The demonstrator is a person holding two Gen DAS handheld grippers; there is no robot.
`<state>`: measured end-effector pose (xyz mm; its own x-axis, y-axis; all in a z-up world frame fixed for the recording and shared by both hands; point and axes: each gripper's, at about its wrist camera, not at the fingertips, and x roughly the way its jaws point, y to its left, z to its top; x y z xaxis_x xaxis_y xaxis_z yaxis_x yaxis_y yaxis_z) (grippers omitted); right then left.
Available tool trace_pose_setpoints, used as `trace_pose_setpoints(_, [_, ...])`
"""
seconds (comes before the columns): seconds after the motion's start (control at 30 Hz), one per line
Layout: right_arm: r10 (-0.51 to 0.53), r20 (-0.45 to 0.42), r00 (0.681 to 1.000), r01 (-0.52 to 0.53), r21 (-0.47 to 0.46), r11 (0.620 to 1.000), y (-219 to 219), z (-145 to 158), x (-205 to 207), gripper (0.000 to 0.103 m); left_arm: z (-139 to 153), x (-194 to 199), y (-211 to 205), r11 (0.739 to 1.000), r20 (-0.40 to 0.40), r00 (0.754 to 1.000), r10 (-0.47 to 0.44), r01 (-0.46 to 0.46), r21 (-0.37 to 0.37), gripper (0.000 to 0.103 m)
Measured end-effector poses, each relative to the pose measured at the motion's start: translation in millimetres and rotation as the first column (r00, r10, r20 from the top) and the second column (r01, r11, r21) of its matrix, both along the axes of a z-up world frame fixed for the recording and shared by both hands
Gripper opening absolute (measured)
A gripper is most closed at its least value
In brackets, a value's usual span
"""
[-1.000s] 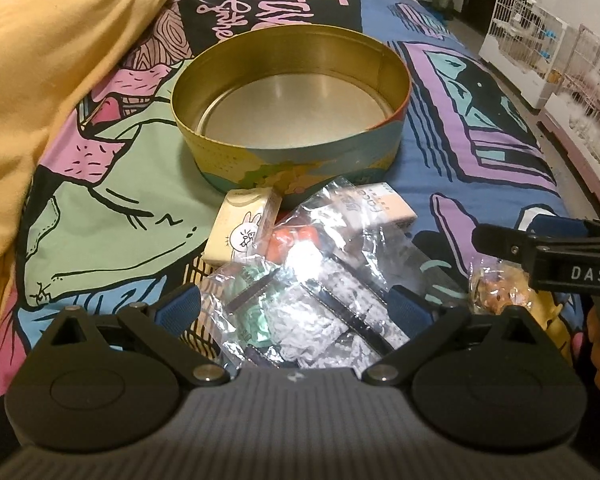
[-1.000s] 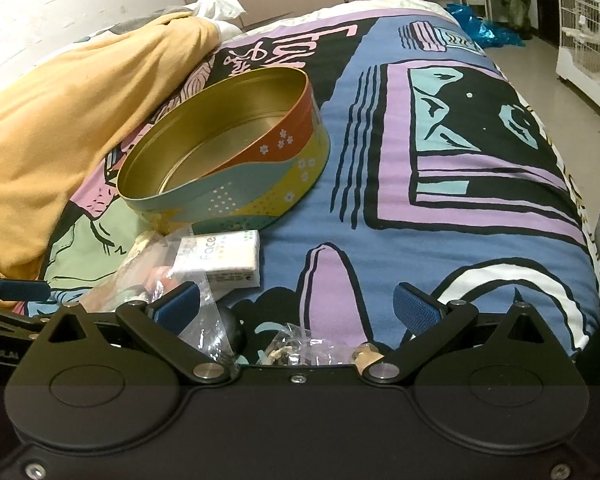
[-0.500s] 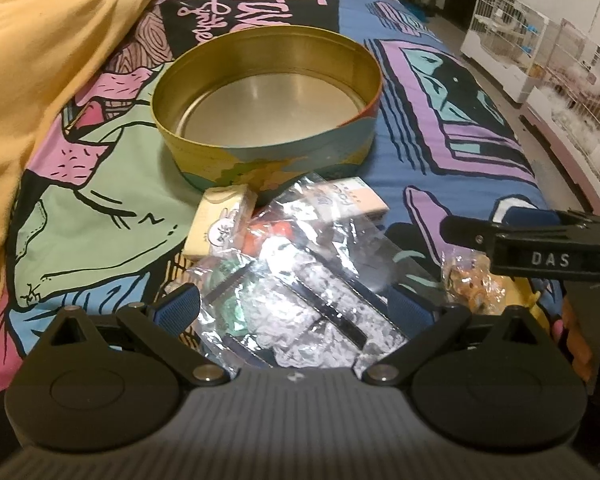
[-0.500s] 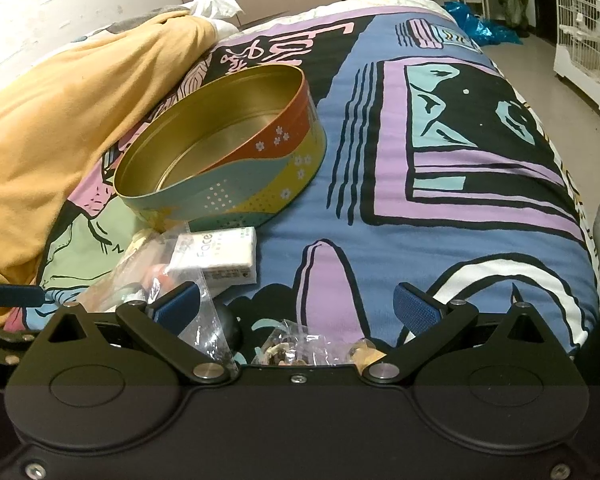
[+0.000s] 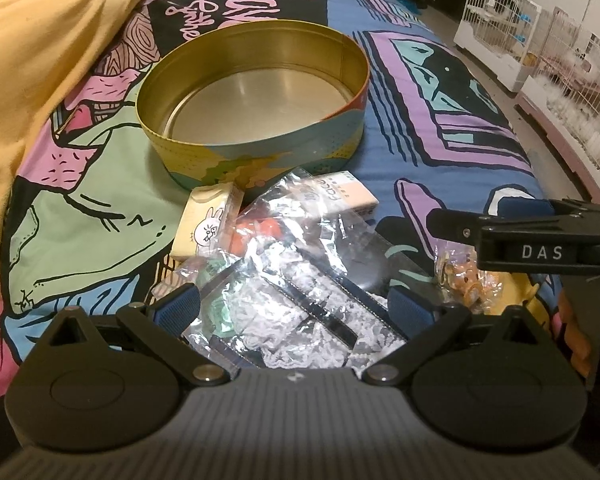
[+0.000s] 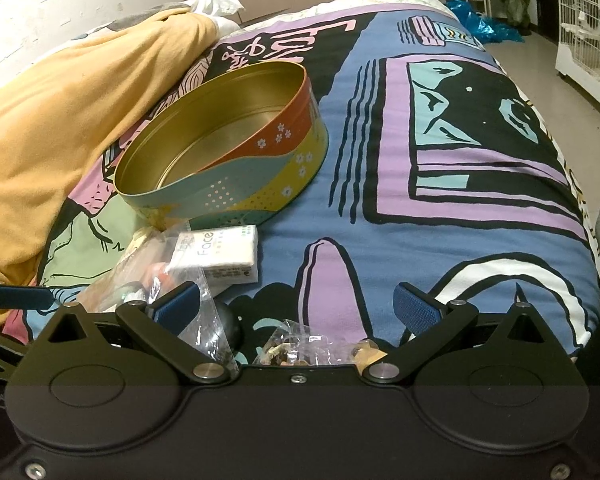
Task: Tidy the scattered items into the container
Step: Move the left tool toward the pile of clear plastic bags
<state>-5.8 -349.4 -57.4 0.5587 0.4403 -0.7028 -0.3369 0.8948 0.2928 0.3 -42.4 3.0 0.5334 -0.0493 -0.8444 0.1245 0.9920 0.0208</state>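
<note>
Hovering with both tongs wide, left tongs [image 5: 294,306] over the crinkly bag [image 5: 300,292], you risk it slipping short of the tin [image 5: 260,148].

A bed [image 5: 440,120] under a cartoon-print cover carries everything. A round tin [image 5: 256,120] sits on it with a yellow blanket [image 5: 40,80] heaped alongside. Just before the tin lie a rabbit-print packet [image 5: 206,228], a tissue pack [image 6: 220,254], crinkled clear bags [image 5: 300,280] and a small snack bag [image 5: 460,276].
</note>
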Motion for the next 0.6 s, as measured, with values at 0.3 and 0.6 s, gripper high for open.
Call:
trace_pose_setpoints(0.3, [0.003, -0.001, 1.0, -0.003, -0.001, 1.0, 1.0, -0.9, 0.6, 0.103, -1.5, -0.6, -3.7, 1.0, 0.008, 1.0, -0.007, 0.006, 0.022, 0.103])
trace_pose_setpoints(0.6, [0.004, -0.002, 1.0, -0.004, -0.003, 1.0, 1.6, -1.1, 0.5, 0.103, -7.5, 1.5, -3.9, 1.0, -0.008, 1.0, -0.006, 0.006, 0.028, 0.103])
